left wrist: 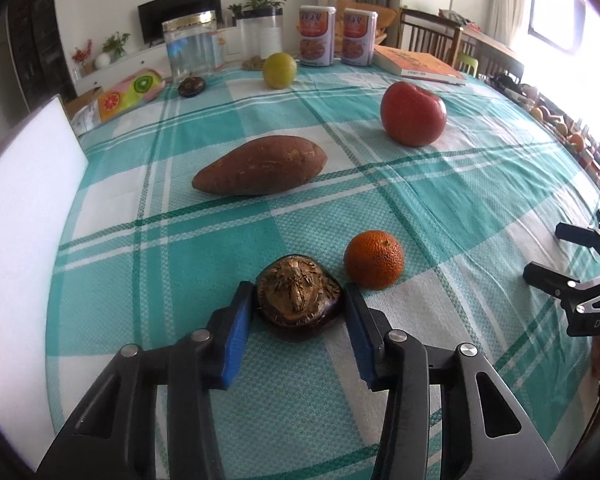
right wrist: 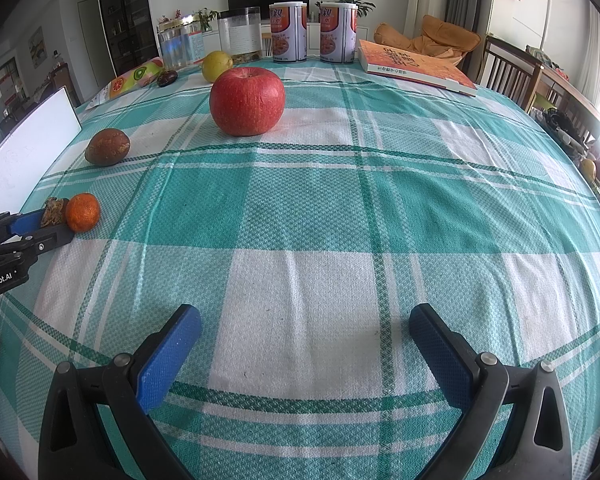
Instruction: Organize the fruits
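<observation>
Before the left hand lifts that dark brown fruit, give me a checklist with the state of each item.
1. Dark brown fruit sits between the left gripper fingers: ok.
2. Both pads pressing its sides: ok, as far as the left wrist view shows.
3. Small orange clear of the fingers: not ok; it lies right beside the right-hand finger and could be nudged.
4. Sweet potato and red apple out of the lift path: ok, both farther back.
5. Right gripper out of the way: ok, open, nothing between its fingers, over bare tablecloth.
6. Place to put the fruit: cannot tell.
</observation>
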The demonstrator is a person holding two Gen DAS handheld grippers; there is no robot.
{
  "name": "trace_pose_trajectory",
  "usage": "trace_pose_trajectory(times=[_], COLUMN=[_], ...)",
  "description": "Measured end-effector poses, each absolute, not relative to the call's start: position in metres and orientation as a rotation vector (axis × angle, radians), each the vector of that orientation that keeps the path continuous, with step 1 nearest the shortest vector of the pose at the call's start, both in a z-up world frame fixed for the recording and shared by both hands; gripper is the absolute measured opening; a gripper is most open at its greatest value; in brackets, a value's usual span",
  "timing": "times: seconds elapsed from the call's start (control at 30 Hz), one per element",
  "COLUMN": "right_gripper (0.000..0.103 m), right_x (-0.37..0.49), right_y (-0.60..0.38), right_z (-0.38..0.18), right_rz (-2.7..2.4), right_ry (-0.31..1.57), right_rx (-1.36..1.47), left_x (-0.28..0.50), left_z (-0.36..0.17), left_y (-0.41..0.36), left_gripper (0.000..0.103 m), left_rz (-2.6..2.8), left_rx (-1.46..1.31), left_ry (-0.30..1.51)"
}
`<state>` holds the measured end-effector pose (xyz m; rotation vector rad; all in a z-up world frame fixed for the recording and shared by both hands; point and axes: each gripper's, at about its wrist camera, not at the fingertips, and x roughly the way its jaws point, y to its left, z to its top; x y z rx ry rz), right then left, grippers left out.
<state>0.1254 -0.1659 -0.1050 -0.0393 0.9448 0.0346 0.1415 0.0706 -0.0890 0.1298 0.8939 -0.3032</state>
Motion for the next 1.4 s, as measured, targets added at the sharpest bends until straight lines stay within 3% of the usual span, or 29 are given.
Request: trace_pose_trajectory(times=[0.57, 0.6, 0.63, 0.73, 1.0, 1.4], right_gripper=[0.103, 0.103, 0.103, 0.103, 0.103, 0.103], right_x=[0.125, 0.125, 0.125, 0.125, 0.125, 0.125], right_y=[-0.166, -0.166, -0.166, -0.166, -0.166, -0.166], right_z=[-0.105, -0.105, -0.105, -0.105, -0.105, -0.105], right_rz=[0.035, 0.035, 0.035, 0.034, 0.035, 0.037], right_ry=[0.945, 0.945, 0.945, 0.945, 0.945, 0.946], right_rx=[-0.039, -0.039, -0.039, -0.040, -0.039, -0.040], left_x=[0.077, 0.076, 0.076, 0.078, 0.080, 0.080], left_z=[-0.092, -0.093, -0.094, -0.095, -0.100, -0.101], left_y=[0.138, 0.138, 0.138, 0.136, 0.139, 0.141], left_gripper=[0.048, 0.054, 0.068, 0.084, 0.096, 0.101], left_rz=[-0.103, -0.099, -0.092, -0.069, -0.048, -0.043], left_rx=[0.016, 0.009, 0.012, 0.025, 0.025, 0.021], left_ry=[0.905, 0.890, 0.886, 0.895, 0.922, 0.930])
